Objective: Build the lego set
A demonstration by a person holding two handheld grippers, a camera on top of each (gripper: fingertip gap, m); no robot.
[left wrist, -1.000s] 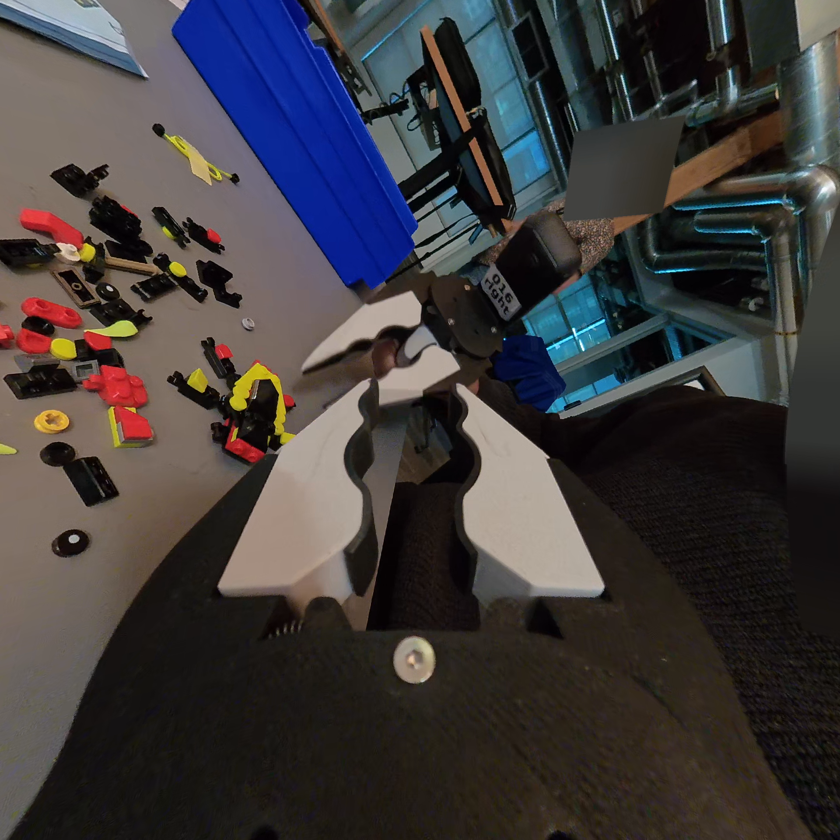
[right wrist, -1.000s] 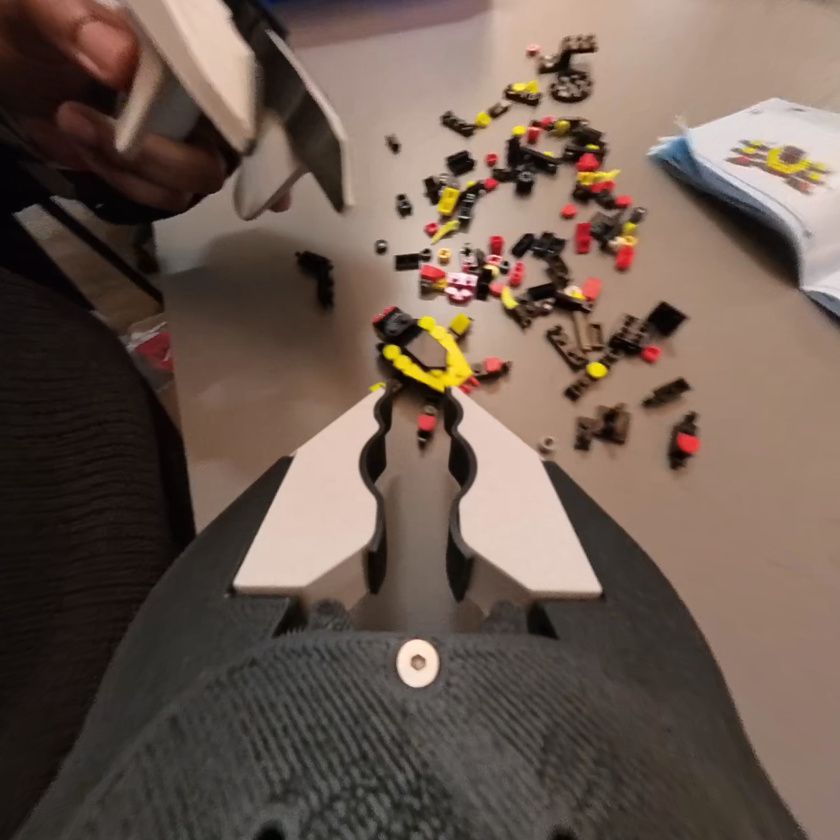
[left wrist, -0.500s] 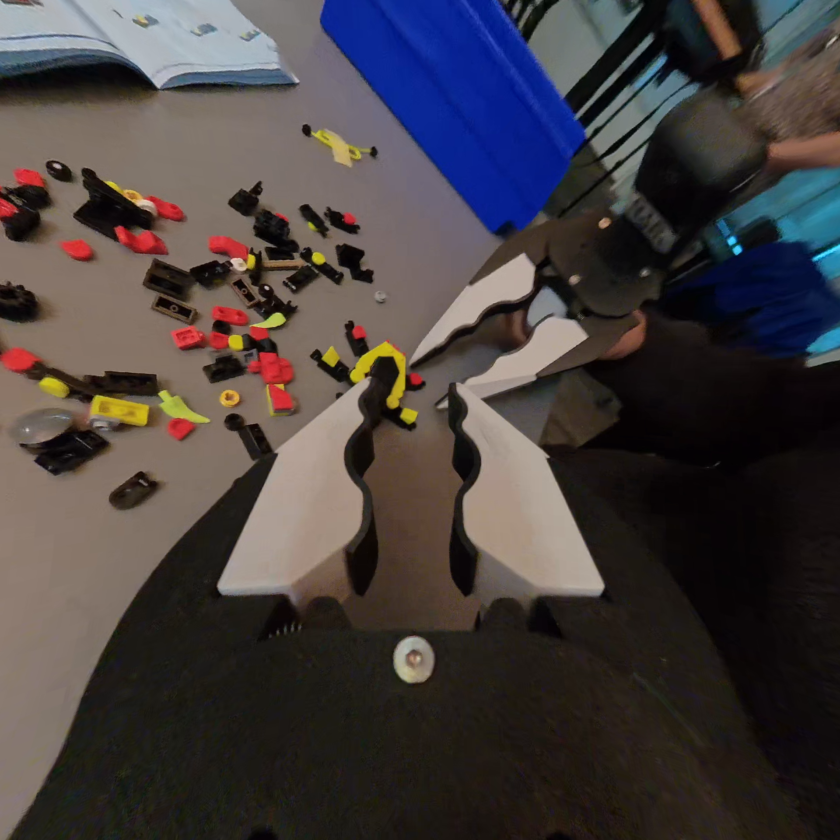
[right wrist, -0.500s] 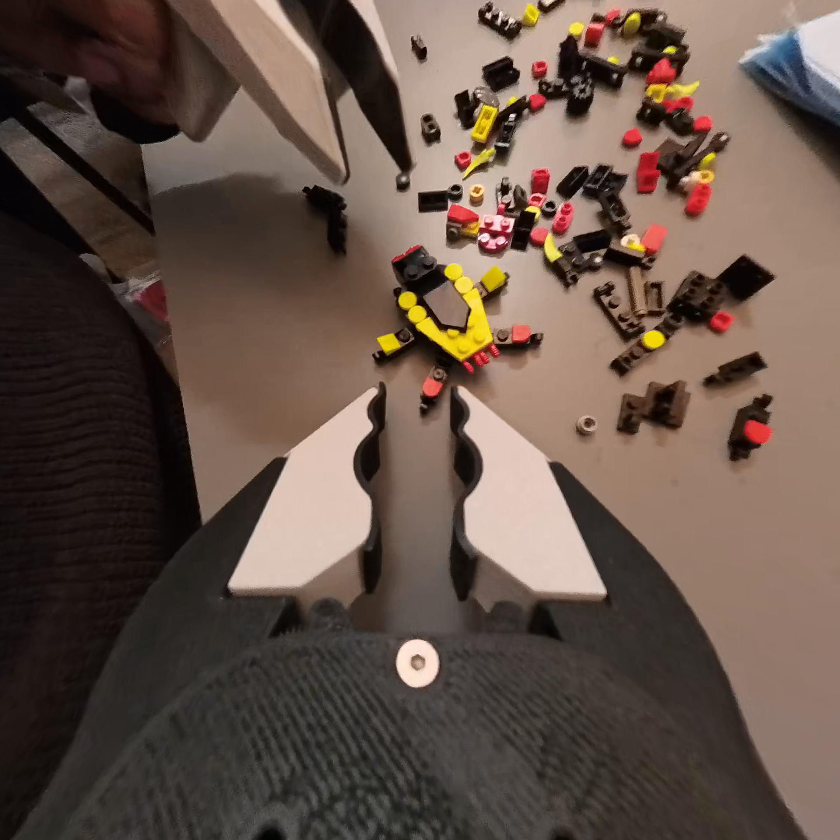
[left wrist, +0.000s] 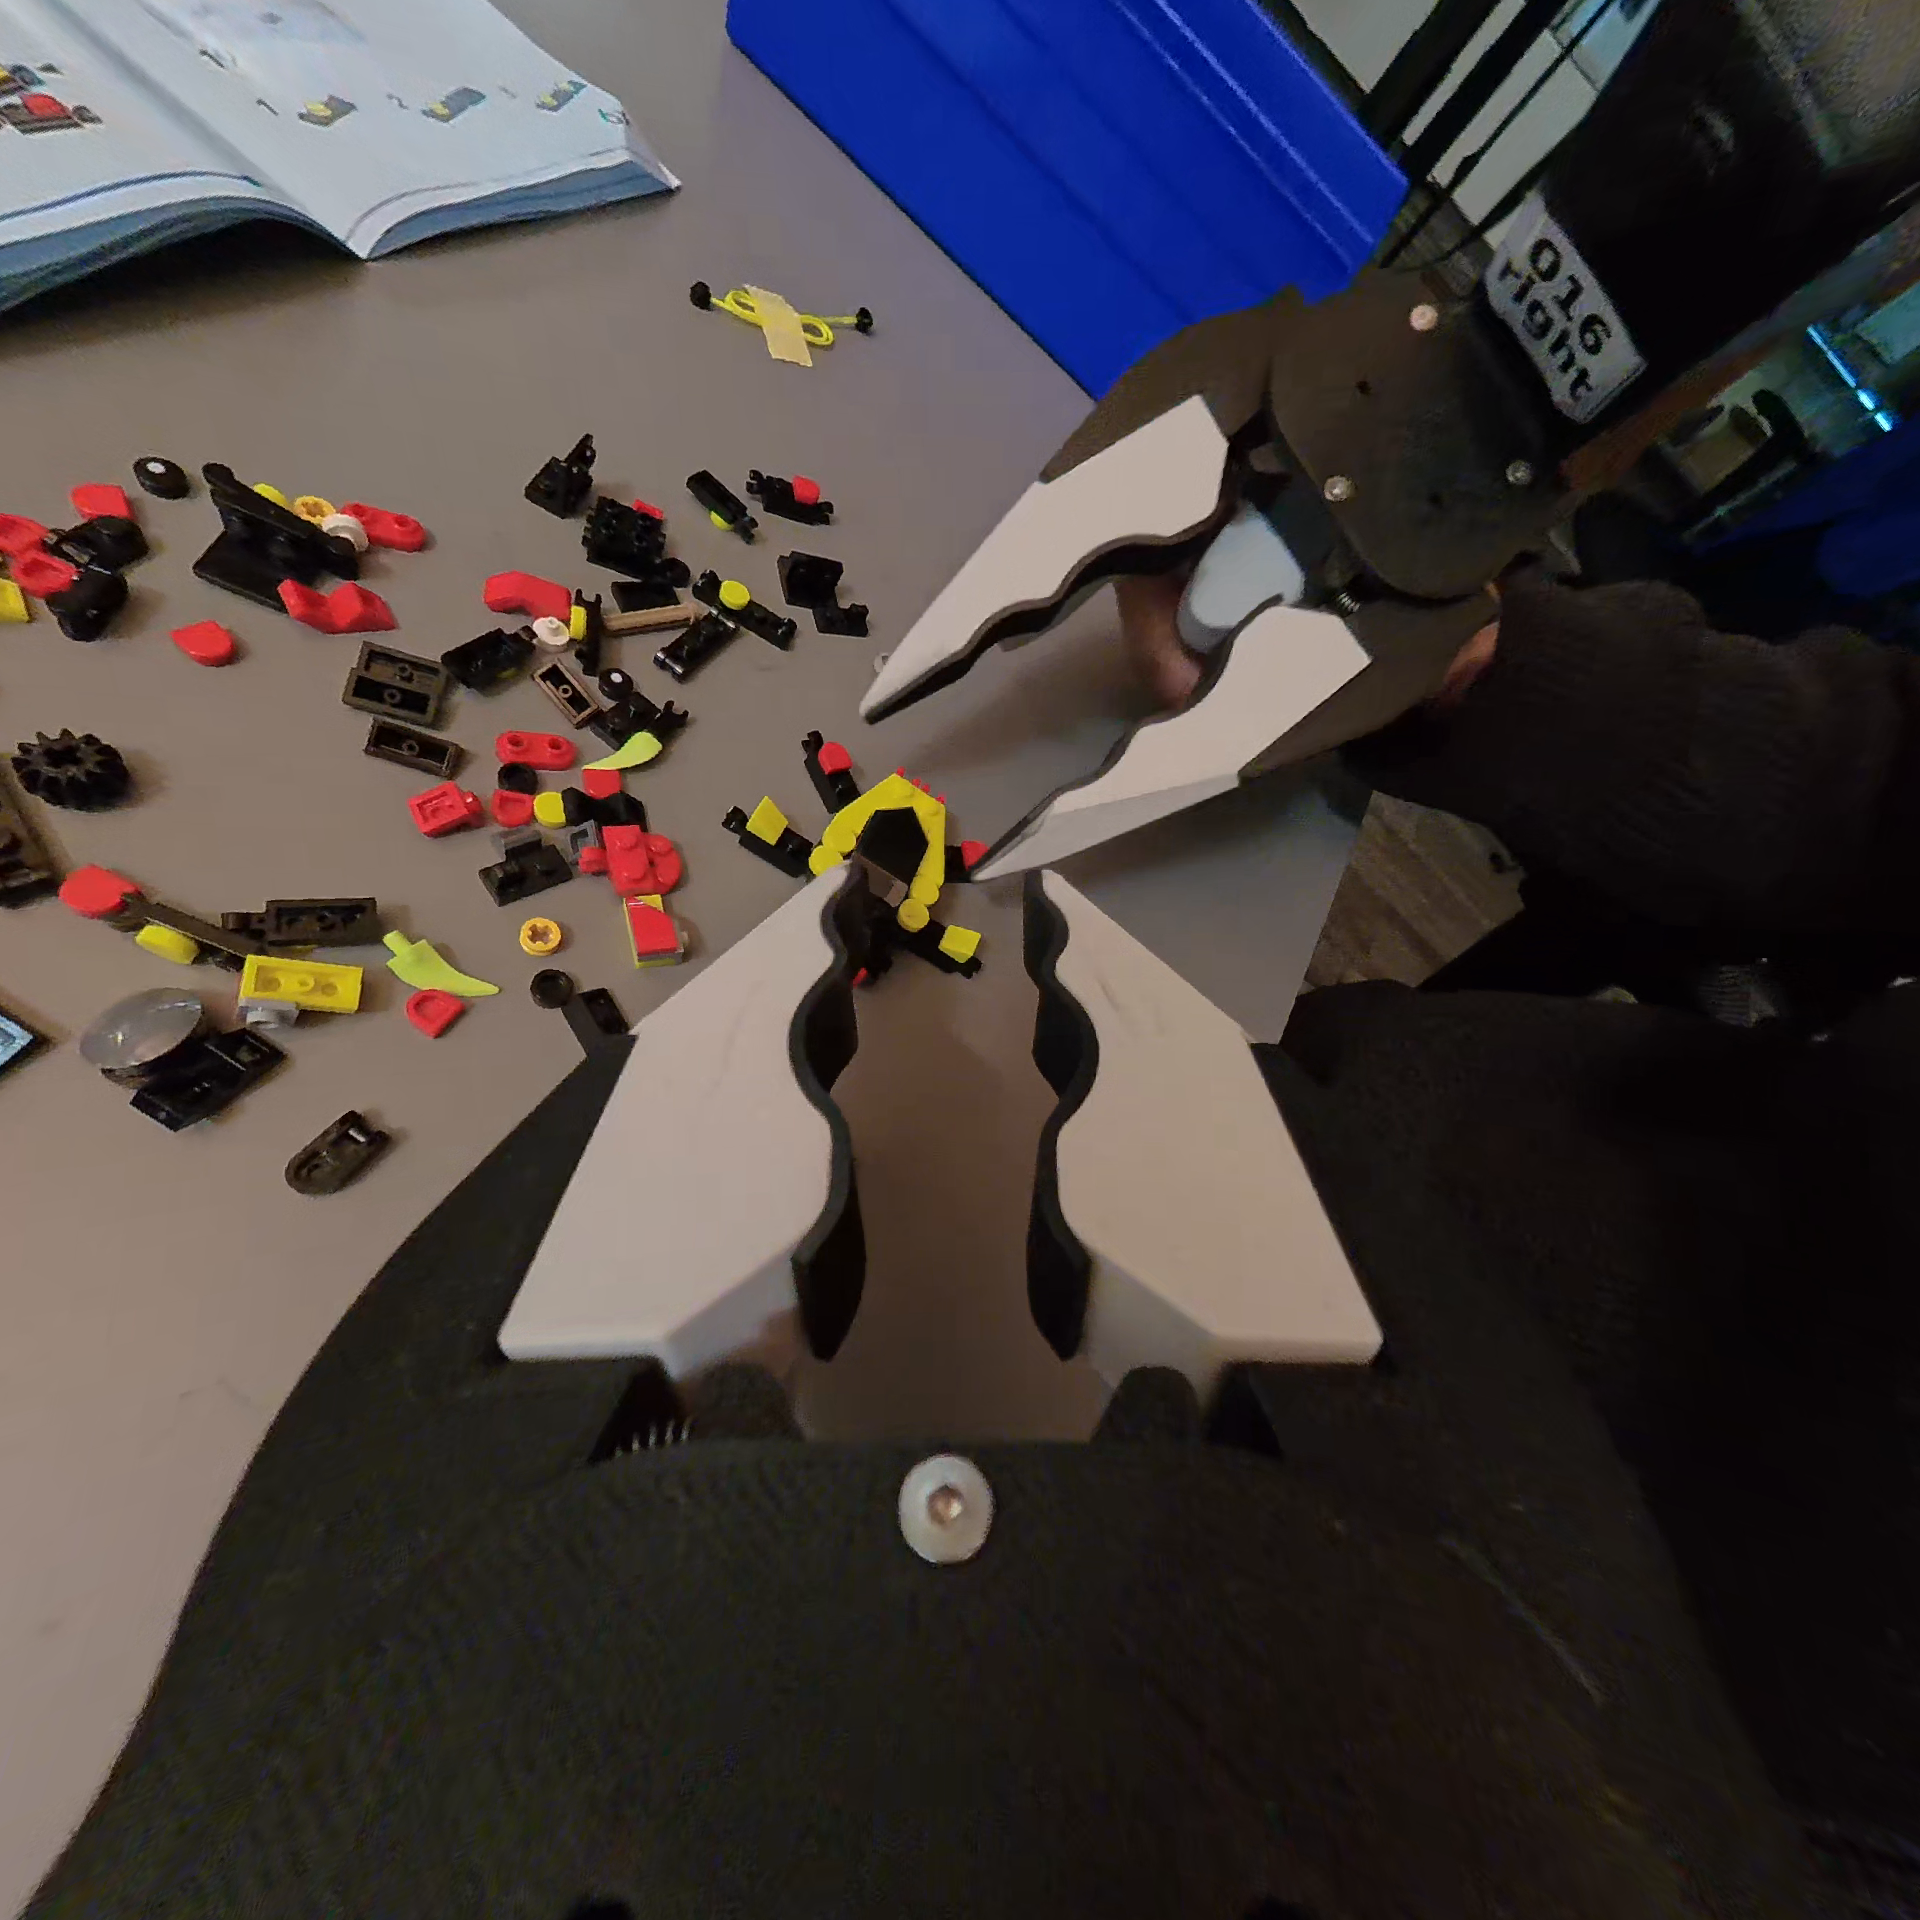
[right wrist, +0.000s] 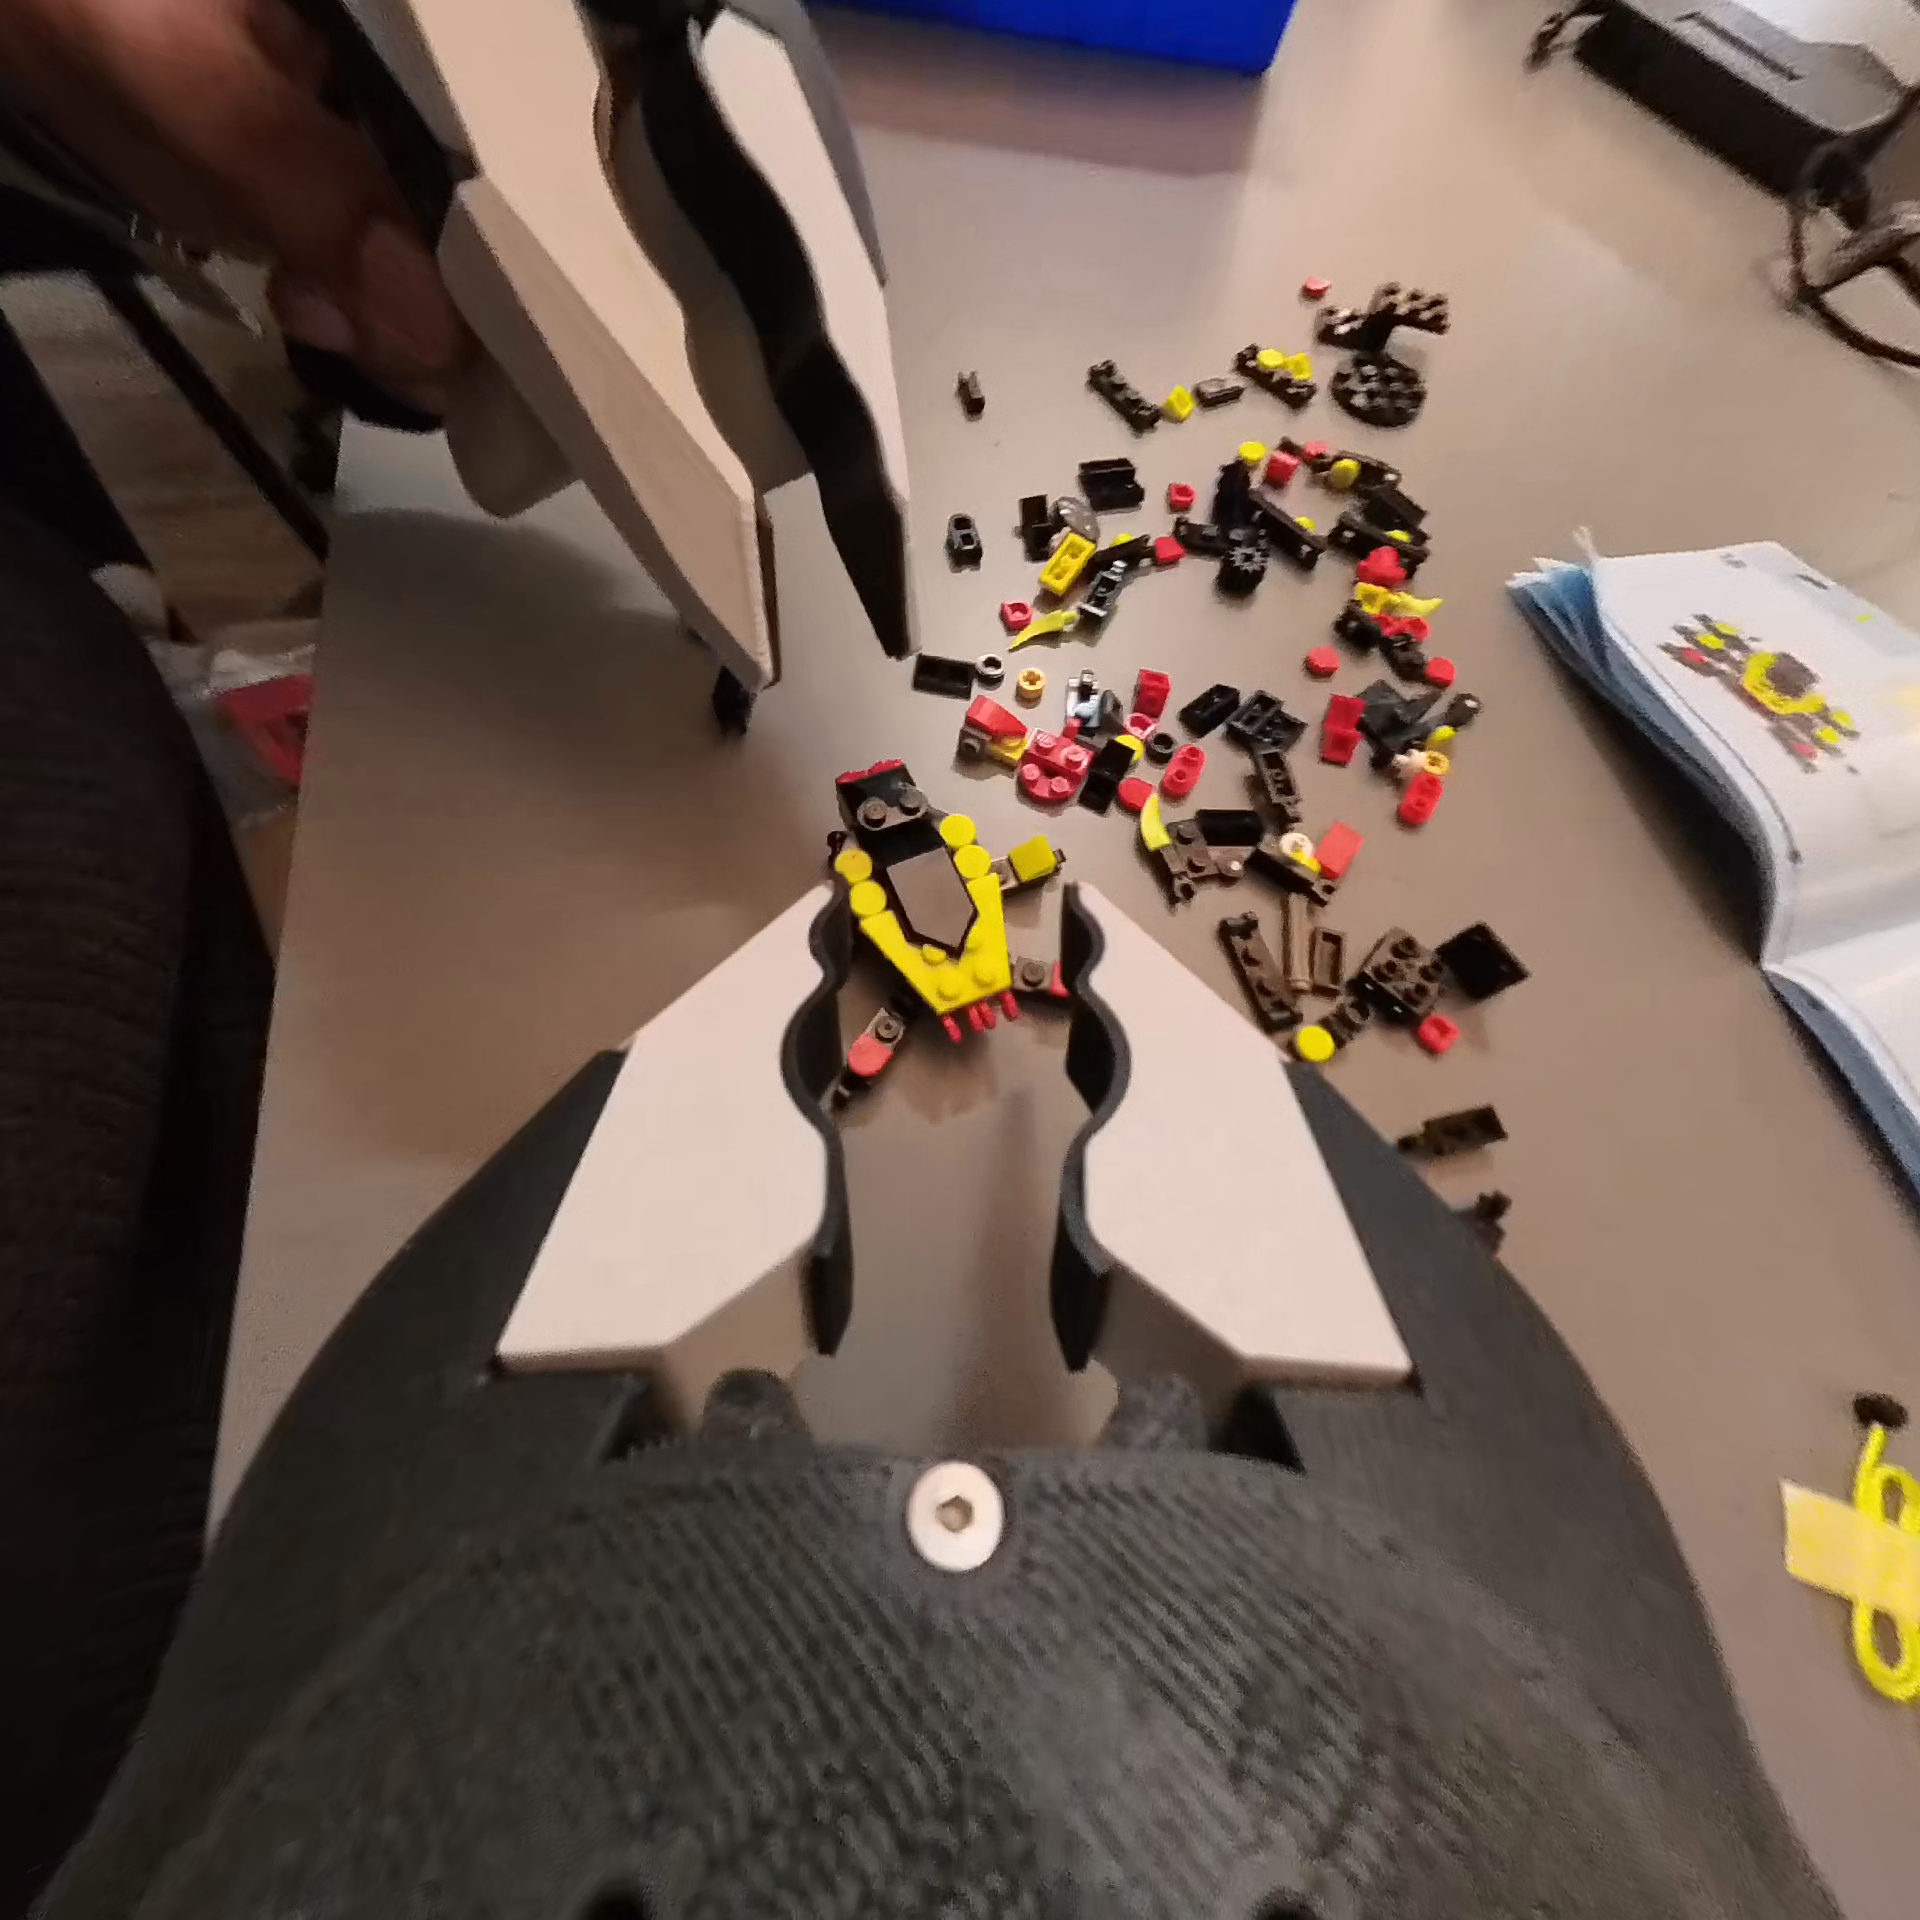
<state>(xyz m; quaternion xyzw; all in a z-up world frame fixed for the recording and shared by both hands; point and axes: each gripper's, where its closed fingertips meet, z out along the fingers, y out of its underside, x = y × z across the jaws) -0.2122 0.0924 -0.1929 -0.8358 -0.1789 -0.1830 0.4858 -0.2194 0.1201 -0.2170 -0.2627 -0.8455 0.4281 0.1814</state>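
Observation:
A partly built yellow, black and red lego model (right wrist: pixel 966 971) lies flat on the grey table (right wrist: pixel 520 935). It also shows in the left wrist view (left wrist: pixel 894 821). My right gripper (right wrist: pixel 951 899) is open, and the model's near end shows between its fingertips. It is also seen from the side (left wrist: pixel 925 790), one fingertip close beside the model. My left gripper (left wrist: pixel 935 894) is open and empty, its tips at the model's other side. It hangs above the table (right wrist: pixel 826 660). I cannot tell if any finger touches the model.
Many loose red, black and yellow pieces (left wrist: pixel 520 727) are scattered beyond the model (right wrist: pixel 1247 675). An open instruction booklet (left wrist: pixel 260 125) lies at the far side (right wrist: pixel 1766 779). A blue bin (left wrist: pixel 1039 135) stands at the table's edge. A taped yellow string (left wrist: pixel 784 317) lies apart. The left gripper's tips are roughly 4 cm from the right gripper's.
The left wrist view has swung from the room down to the table. Both grippers have closed in on the model from opposite sides. Both stay open.

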